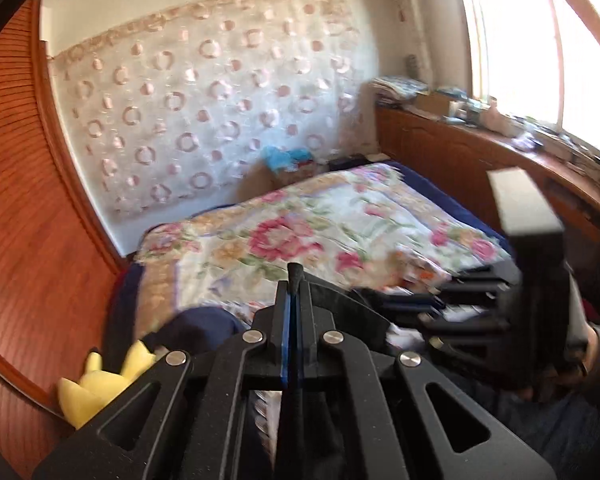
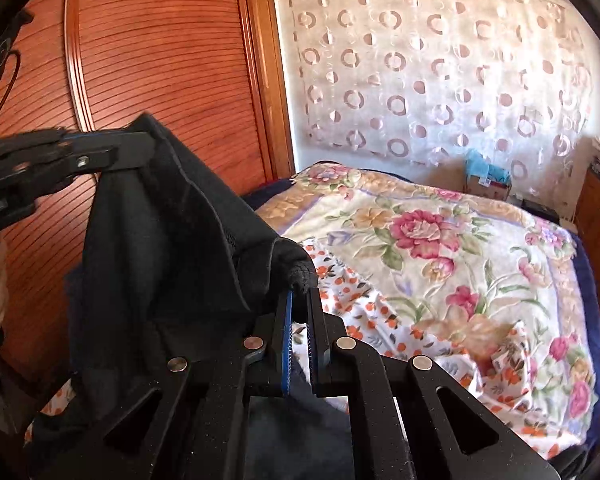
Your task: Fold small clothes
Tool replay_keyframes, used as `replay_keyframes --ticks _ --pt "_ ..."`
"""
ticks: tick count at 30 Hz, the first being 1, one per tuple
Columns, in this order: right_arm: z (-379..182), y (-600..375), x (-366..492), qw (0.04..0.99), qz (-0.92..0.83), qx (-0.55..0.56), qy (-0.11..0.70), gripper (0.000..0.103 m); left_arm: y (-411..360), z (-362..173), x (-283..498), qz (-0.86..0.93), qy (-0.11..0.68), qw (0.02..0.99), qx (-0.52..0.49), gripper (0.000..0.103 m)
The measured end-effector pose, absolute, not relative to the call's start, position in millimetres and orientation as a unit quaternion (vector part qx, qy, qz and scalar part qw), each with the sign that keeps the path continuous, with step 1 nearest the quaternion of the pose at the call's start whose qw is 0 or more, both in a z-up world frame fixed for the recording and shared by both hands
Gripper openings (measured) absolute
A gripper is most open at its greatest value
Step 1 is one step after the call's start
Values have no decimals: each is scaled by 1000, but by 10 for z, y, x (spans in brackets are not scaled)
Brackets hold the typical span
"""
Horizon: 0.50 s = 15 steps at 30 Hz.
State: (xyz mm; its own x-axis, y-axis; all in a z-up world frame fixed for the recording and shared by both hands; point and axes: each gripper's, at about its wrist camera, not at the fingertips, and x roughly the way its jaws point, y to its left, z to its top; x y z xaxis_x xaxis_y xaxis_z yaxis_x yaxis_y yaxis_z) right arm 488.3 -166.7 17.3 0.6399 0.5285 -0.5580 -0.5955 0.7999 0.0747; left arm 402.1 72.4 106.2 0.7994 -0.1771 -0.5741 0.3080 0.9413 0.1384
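A small black garment (image 2: 160,216) hangs in the air between both grippers, above the bed. My right gripper (image 2: 300,286) is shut on one bunched corner of it. My left gripper (image 2: 146,140) shows at the upper left of the right wrist view, shut on the other corner. In the left wrist view the left gripper (image 1: 295,270) has its jaws together with a thin edge of black cloth between them, and the right gripper (image 1: 384,300) shows at the right, blurred. The garment's lower part is hidden behind the gripper bodies.
A floral blanket (image 2: 440,240) covers the bed, with a white cloth with orange flowers (image 2: 360,312) lying on it. A slatted wooden wardrobe (image 2: 160,52) stands at the left. A yellow soft toy (image 1: 96,384) lies near the left. A cluttered wooden ledge (image 1: 500,140) runs under the window.
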Motion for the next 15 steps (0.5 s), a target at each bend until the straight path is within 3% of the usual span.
replay_keyframes --ticks 9,15 --pt "-265 -2234 4049 874 354 -54 329 6 491 353 3051 -184 358 907 122 3" --pt "-445 -2438 3654 856 357 -85 364 6 463 296 2634 -190 353 907 130 6"
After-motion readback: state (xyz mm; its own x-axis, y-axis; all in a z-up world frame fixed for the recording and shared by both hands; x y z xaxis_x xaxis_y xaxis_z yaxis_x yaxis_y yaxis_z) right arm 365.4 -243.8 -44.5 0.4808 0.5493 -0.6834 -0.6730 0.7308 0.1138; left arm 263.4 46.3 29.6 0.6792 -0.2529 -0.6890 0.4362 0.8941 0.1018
